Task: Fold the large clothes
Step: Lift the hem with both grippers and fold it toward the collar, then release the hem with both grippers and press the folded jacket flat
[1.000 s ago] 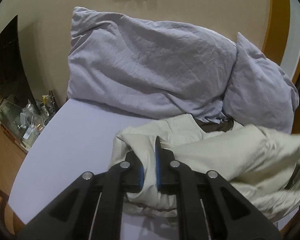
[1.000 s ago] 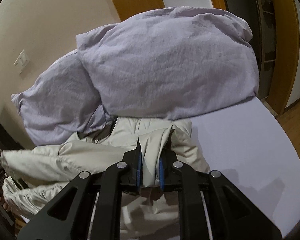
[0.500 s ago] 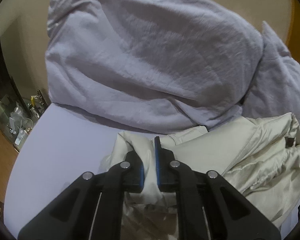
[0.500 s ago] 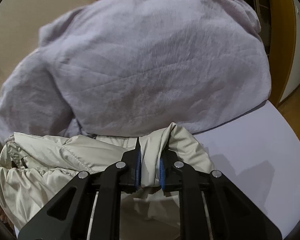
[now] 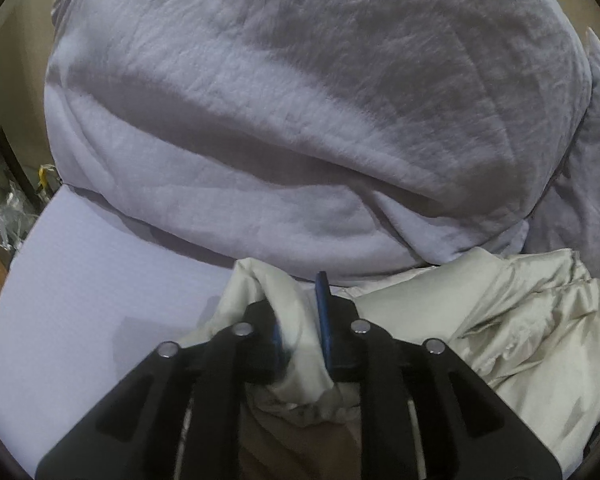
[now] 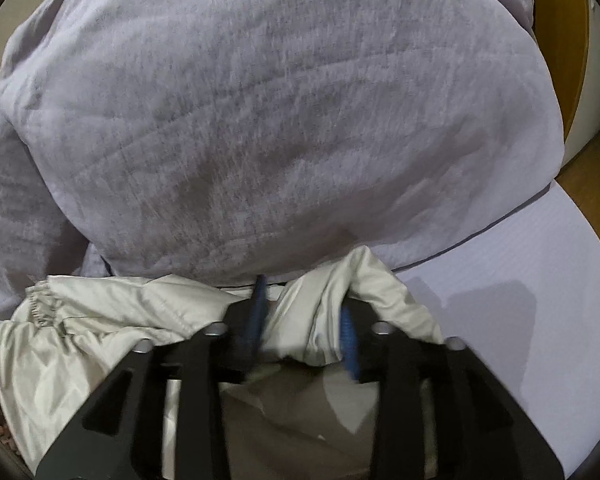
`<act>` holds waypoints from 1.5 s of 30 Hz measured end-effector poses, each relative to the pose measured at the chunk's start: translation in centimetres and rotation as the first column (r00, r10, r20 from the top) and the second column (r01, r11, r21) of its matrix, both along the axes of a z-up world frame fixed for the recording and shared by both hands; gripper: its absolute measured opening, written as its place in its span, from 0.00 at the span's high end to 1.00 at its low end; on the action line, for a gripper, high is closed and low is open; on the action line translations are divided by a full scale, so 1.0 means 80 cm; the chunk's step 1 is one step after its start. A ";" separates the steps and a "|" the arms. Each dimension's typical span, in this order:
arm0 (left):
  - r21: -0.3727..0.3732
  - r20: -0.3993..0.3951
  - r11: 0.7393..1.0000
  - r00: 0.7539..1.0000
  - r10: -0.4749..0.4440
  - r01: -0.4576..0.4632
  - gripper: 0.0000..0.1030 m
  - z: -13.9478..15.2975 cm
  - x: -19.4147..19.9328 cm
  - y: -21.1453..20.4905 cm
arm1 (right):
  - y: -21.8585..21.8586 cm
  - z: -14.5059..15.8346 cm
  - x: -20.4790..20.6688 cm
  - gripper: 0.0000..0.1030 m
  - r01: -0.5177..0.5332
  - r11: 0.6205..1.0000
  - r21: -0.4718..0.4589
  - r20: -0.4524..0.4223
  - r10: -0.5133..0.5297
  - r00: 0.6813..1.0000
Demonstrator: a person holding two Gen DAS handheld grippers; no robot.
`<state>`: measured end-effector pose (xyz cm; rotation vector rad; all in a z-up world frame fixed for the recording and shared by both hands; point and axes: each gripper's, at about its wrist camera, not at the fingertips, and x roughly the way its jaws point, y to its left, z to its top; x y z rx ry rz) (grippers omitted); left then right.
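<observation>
A cream padded jacket [image 5: 512, 320] lies bunched on the lilac bed sheet [image 5: 84, 292], right up against the pillows. My left gripper [image 5: 300, 320] has its jaws parted a little, with a fold of the jacket's edge still between them. In the right wrist view the jacket [image 6: 100, 328] spreads to the left, and my right gripper [image 6: 304, 320] has opened wide, with a fold of cloth lying loose between the blue pads [image 6: 348, 340].
A large lilac pillow [image 5: 300, 120] fills the view just ahead of both grippers; it also shows in the right wrist view [image 6: 260, 120]. A second pillow [image 5: 592, 184] leans at the right. The bed sheet [image 6: 520, 320] ends at a wooden floor [image 6: 592, 184].
Both grippers have carried the jacket's edge forward to the pillows, which now fill the views. The jaws of both have parted, the right more widely, loosening the cloth.
</observation>
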<state>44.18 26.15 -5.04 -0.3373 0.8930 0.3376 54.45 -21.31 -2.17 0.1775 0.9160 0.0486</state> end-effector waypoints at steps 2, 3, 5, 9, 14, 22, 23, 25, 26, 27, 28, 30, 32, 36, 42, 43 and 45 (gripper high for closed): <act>-0.001 0.010 1.000 1.000 -0.014 0.014 0.70 0.007 -0.008 -0.001 | -0.001 0.017 -0.013 0.24 -0.009 1.000 -0.023 0.054 0.010 0.998; 0.004 0.014 1.000 1.000 -0.017 0.017 0.60 0.010 -0.011 -0.002 | 0.000 0.025 -0.017 0.24 -0.023 0.999 -0.030 0.065 0.025 0.998; 0.046 0.037 0.999 0.999 -0.013 0.012 0.39 0.023 -0.024 -0.009 | 0.003 0.034 -0.032 0.24 -0.053 0.998 -0.037 0.068 0.056 0.996; 0.105 0.092 0.994 0.995 -0.031 0.021 0.25 0.048 -0.050 -0.027 | 0.016 0.039 -0.066 0.24 -0.111 0.994 -0.021 0.068 0.112 0.991; 0.070 0.128 0.994 0.988 -0.090 0.082 0.23 0.058 -0.067 -0.070 | 0.055 0.034 -0.096 0.24 -0.186 0.980 -0.070 0.081 0.192 0.978; 0.134 0.118 0.980 0.980 -0.163 0.147 0.21 0.033 -0.051 -0.141 | 0.115 -0.001 -0.109 0.21 -0.219 0.947 -0.235 0.118 0.252 0.961; 0.146 0.106 0.979 0.982 -0.157 0.141 0.21 0.026 -0.047 -0.143 | 0.118 -0.007 -0.107 0.21 -0.215 0.945 -0.247 0.118 0.250 0.961; 0.142 0.090 0.982 0.987 -0.136 0.122 0.21 0.015 -0.042 -0.139 | 0.122 -0.017 -0.101 0.21 -0.209 0.942 -0.264 0.118 0.246 0.962; 0.140 0.085 0.984 0.989 -0.122 0.110 0.21 0.009 -0.039 -0.136 | 0.125 -0.021 -0.097 0.21 -0.207 0.938 -0.277 0.123 0.248 0.961; 0.139 0.081 0.986 0.991 -0.108 0.096 0.20 0.005 -0.035 -0.132 | 0.129 -0.025 -0.093 0.21 -0.208 0.934 -0.290 0.126 0.253 0.959; 0.137 0.079 0.987 0.993 -0.093 0.081 0.20 -0.001 -0.030 -0.126 | 0.133 -0.029 -0.088 0.21 -0.210 0.931 -0.300 0.127 0.257 0.958; 0.149 0.075 0.987 0.995 -0.071 0.059 0.20 -0.007 -0.023 -0.120 | 0.137 -0.035 -0.079 0.21 -0.213 0.928 -0.305 0.128 0.261 0.957; 0.159 0.073 0.986 0.996 -0.055 0.043 0.20 -0.011 -0.016 -0.115 | 0.138 -0.037 -0.071 0.21 -0.213 0.930 -0.301 0.130 0.262 0.956; 0.177 0.066 0.984 0.998 -0.023 0.011 0.20 -0.021 -0.003 -0.105 | 0.146 -0.045 -0.051 0.20 -0.216 0.931 -0.294 0.128 0.262 0.957; 0.176 0.061 0.984 0.998 0.015 -0.026 0.19 -0.036 0.013 -0.097 | 0.154 -0.057 -0.031 0.16 -0.212 0.933 -0.290 0.113 0.254 0.961; 0.175 0.057 0.984 0.998 0.020 -0.030 0.19 -0.039 0.017 -0.096 | 0.155 -0.058 -0.028 0.16 -0.213 0.933 -0.290 0.109 0.253 0.961; 0.171 0.052 0.985 0.998 0.027 -0.035 0.18 -0.043 0.019 -0.096 | 0.155 -0.061 -0.025 0.15 -0.214 0.934 -0.287 0.102 0.252 0.962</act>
